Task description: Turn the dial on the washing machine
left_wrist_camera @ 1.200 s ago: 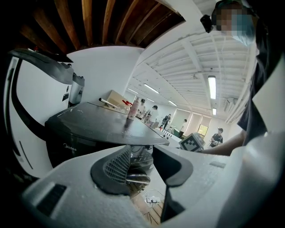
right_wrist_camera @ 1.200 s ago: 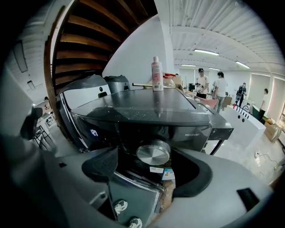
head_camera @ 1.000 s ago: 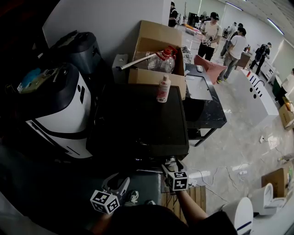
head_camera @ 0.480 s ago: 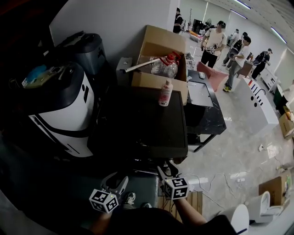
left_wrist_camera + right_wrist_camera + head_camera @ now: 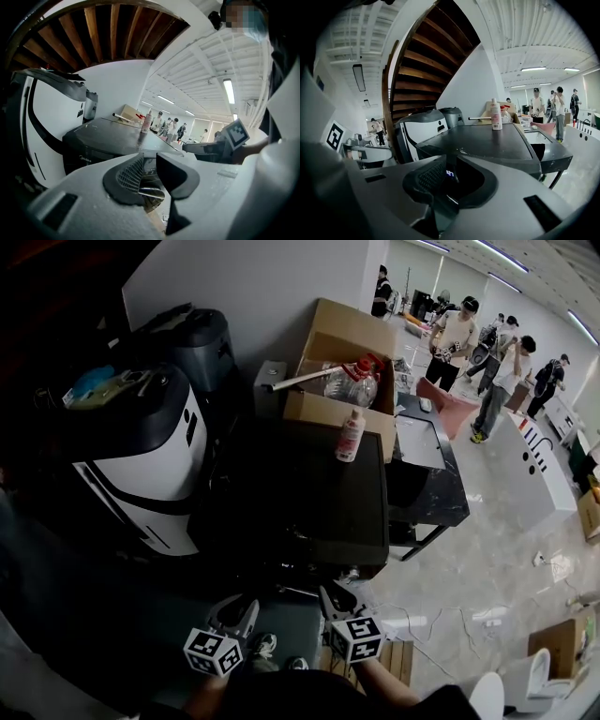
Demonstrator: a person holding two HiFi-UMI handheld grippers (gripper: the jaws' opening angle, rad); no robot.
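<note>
Although the dial itself cannot be made out in any view, it must sit on the front panel under the near edge of the washing machine [image 5: 300, 493], where both grippers are aimed. At the far left a white and black appliance [image 5: 141, 456] stands just beside the machine. The left gripper [image 5: 234, 610] is low before the near-left corner. Its jaws are closing, with a narrow gap left and nothing between the pads, only a chrome rim beyond them. The right gripper [image 5: 336, 594] is close up under the near edge, right of centre. Its jaws are closing too. Between them is the dark panel with a small blue lit display [image 5: 450, 173], and I see no pad pressing yet. A pink-labelled bottle [image 5: 350, 435] stands at the far-right edge of the top, in front of a cardboard box [image 5: 337, 409].

A washer dial is probably rigid plastic, smooth-rimmed and stiff with click stops. It looks best pinched squarely across its rim, since a shallow bite could slip.
</note>
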